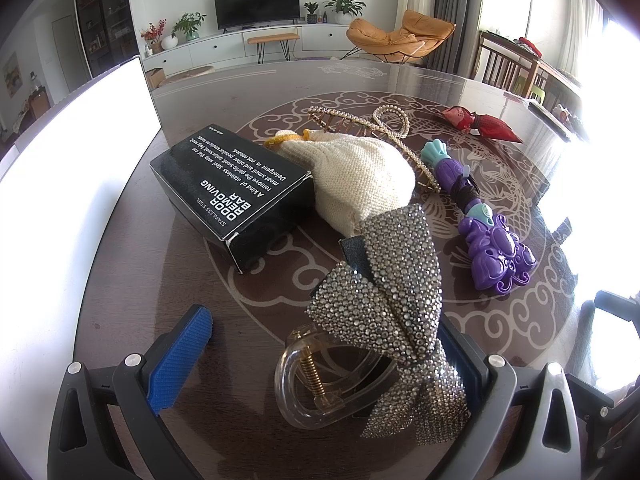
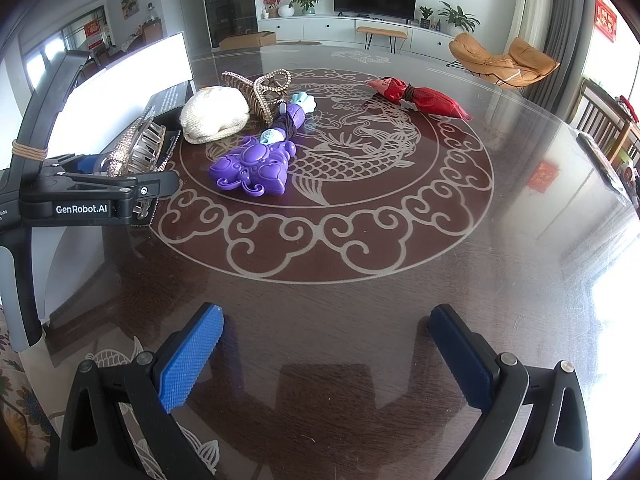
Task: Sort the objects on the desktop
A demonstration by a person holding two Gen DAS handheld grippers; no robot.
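Rhinestone bow clip (image 1: 384, 304) between left hand-held gripper (image 1: 332, 344) fingers.

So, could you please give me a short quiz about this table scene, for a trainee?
1. True or false: the right gripper holds the purple toy.
2. What lies between the fingers of the open left gripper? A) red packet B) rhinestone bow clip C) gold hair claw
3. Fill in: the cream knitted pouch lies beside the black ____.
Key: 1 false; 2 B; 3 box.
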